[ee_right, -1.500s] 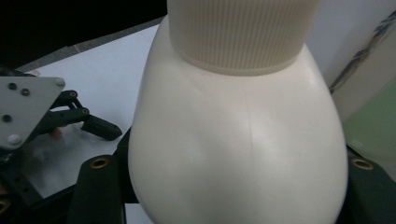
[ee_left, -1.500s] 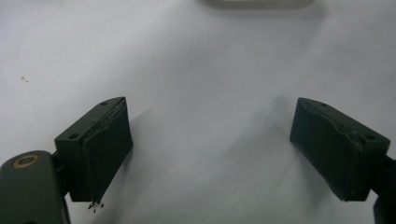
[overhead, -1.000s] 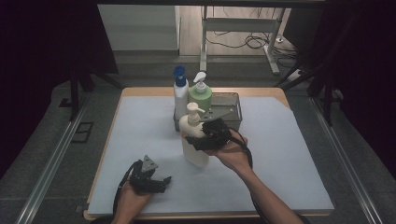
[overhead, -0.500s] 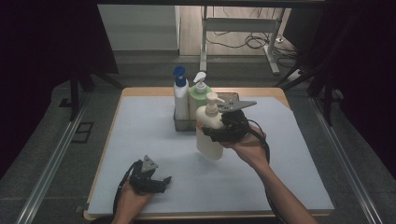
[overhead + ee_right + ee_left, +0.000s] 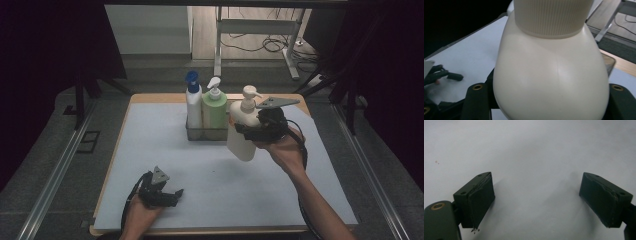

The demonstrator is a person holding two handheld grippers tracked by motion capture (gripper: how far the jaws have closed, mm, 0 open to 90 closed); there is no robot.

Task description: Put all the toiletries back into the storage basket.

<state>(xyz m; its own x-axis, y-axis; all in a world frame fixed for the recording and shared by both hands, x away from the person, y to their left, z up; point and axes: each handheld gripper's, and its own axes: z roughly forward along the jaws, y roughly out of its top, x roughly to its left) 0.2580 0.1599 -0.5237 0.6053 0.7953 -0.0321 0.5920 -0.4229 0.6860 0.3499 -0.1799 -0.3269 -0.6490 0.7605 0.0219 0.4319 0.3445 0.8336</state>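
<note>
Nearest you, your left gripper [image 5: 161, 192] rests low on the white mat [image 5: 165, 145], its jaws standing wide apart with nothing between them. Farther out, your right gripper [image 5: 250, 131] is clamped on the cream pump bottle [image 5: 243, 127], gripping the upper body just under the ribbed collar [image 5: 551, 15] — the bottle hangs clear of the mat, tilted, its base swung toward you, just beside the grey rack [image 5: 207, 132]. Beyond it, the blue-capped bottle [image 5: 193, 102] and the green bottle [image 5: 214, 107] stand upright in that rack.

Expect the cream bottle to be smooth and rather slippery; the plastic wall will likely give a little under the pads, and if it is full the weight sits well below your grip. The shoulder under the collar is a sound hold — the flare there should stop it sliding down. Keep off the pump head [image 5: 249, 93].
</note>
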